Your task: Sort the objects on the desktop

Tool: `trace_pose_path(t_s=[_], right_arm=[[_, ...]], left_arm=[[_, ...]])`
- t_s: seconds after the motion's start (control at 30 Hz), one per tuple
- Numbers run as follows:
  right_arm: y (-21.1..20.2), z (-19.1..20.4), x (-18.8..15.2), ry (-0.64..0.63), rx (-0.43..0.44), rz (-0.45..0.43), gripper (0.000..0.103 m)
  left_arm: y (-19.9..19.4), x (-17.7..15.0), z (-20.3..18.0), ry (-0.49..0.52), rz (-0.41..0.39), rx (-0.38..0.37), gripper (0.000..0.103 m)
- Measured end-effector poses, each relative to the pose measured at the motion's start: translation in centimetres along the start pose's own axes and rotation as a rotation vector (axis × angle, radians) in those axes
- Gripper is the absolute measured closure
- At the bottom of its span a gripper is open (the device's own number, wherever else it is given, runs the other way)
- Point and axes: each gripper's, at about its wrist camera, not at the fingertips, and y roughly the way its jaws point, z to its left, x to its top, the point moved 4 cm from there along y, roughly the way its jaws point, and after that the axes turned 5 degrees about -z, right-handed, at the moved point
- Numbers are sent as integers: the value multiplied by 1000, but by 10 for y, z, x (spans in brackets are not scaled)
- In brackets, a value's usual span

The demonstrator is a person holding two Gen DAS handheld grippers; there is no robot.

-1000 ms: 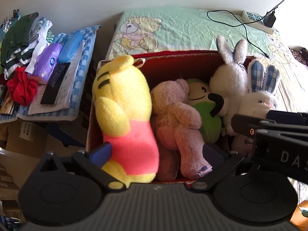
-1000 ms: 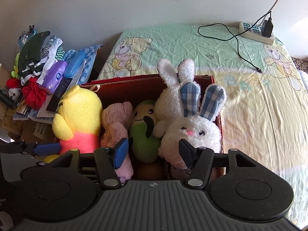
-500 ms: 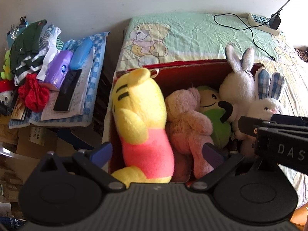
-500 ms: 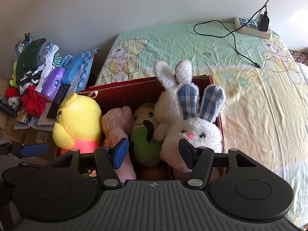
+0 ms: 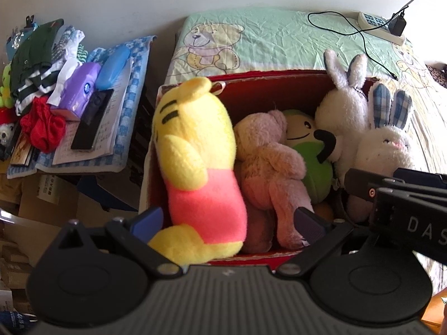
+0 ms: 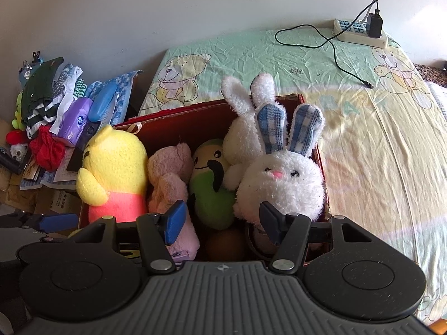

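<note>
My left wrist view looks down from close above the red box [image 5: 265,89] of plush toys, toward the wall. My right wrist view sits just right, facing likewise; both share the box and bed [image 6: 363,117].

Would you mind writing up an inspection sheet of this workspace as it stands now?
Surface: bed sheet with bear print, wrinkled, bare beside the box.
Job's things: red box on the sheet holds a yellow plush, pink bear, green plush, white rabbit and checked-ear rabbit, packed upright side by side.
Clutter: side pile with a purple tissue pack, blue case, red cloth, dark remote and folded clothes.
Grippers: left tool open, empty, at the box's near edge; right tool open, empty.
Cables: power strip with a plugged charger; its black cable lies loose on the sheet.
Surroundings: plain wall behind.
</note>
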Motion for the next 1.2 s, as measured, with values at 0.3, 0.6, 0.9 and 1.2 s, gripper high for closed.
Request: trace_pose_path(t_s=[0.3,0.6,0.9,1.2], right_arm=[[1,5,2,-38,-22,-40,42],[2,7,2,-56,-39,-56,42],[1,8,-4,-62,-54,-72,42],[-1,8,-8,-43,-53,-71,42]], left_arm=[[-1,-4,7,-36,-7,-1,3],[-2,-3,12,-49,-24,15,3],[-2,-7,8,-35,-27,-2,3],[-4,-9,10,-28,-40,-12,3]])
